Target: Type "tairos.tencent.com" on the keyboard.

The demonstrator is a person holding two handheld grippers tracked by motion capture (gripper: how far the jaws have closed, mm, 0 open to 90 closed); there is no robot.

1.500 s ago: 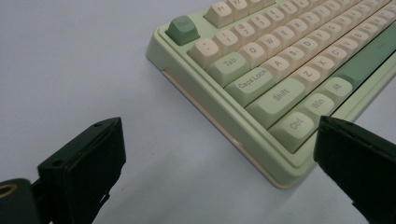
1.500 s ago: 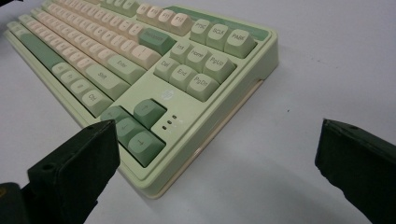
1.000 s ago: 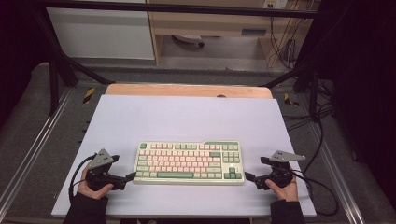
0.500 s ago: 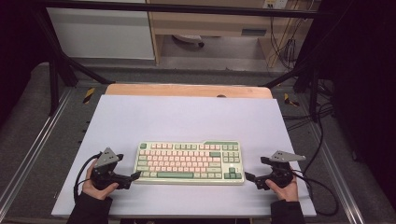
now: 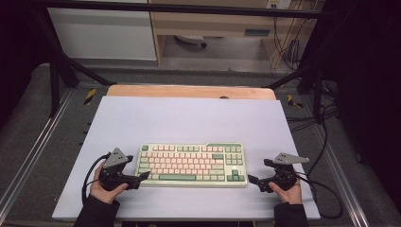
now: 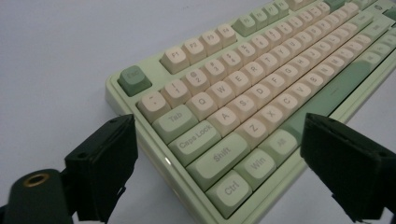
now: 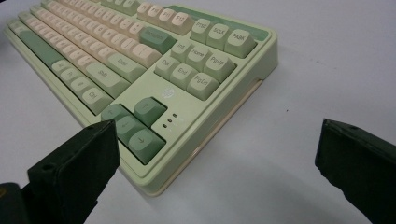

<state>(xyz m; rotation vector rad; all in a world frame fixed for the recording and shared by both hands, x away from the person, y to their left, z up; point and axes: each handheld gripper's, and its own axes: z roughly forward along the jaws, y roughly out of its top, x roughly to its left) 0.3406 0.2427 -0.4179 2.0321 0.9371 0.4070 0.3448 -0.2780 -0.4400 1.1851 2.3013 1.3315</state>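
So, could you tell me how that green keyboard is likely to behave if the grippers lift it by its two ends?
The keyboard looks like a rigid one-piece case, so it should probably stay stiff rather than sag. It lies flat and low, so it is unlikely to tip or roll. Its smooth sides may be slippery for the left gripper and right gripper.

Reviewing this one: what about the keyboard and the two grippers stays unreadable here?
- Keyboard, high view: key legends too small.
- Keyboard's near left corner, left gripper view: cut off by the bottom edge, between the left gripper jaws.
- Right gripper, right gripper view: right jaw cut by the frame edge.
- Far-row legends, both gripper views: blurred.
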